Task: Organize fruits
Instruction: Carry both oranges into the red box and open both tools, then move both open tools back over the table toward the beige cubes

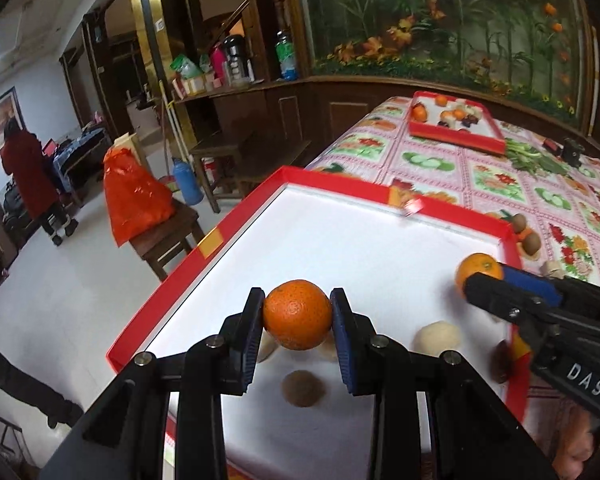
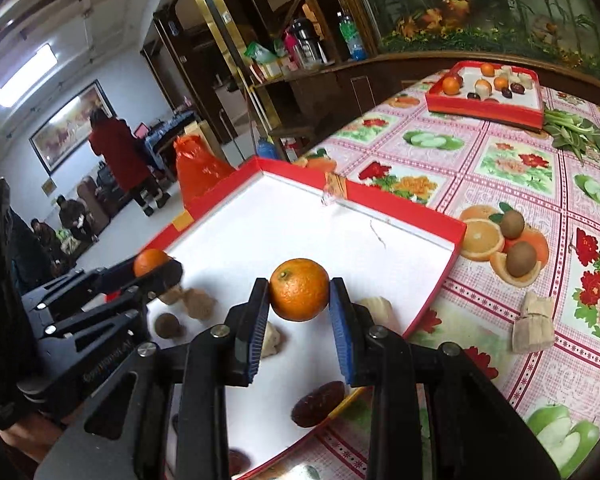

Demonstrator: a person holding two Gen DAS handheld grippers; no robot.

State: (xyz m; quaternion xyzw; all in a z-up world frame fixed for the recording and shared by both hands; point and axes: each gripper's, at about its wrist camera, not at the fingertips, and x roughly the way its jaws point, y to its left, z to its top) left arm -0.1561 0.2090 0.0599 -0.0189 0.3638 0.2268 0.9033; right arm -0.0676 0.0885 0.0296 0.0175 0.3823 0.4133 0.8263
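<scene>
Gripping an orange (image 1: 297, 314) apiece, each hand-held gripper hangs over the near red tray (image 1: 236, 224): the left hand-held gripper (image 1: 297, 316) clenched on one, the right hand-held gripper (image 2: 299, 296) on another orange (image 2: 299, 295). Each fruit sits dead ahead between its pads. Farther off at one o'clock, a second tray (image 2: 480, 110) with sorted fruit waits on the surface (image 2: 500, 184), nearer the right hand.

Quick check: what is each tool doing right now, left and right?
Left tool: shut on an orange, above the red tray.
Right tool: shut on another orange, above the same tray.
</scene>
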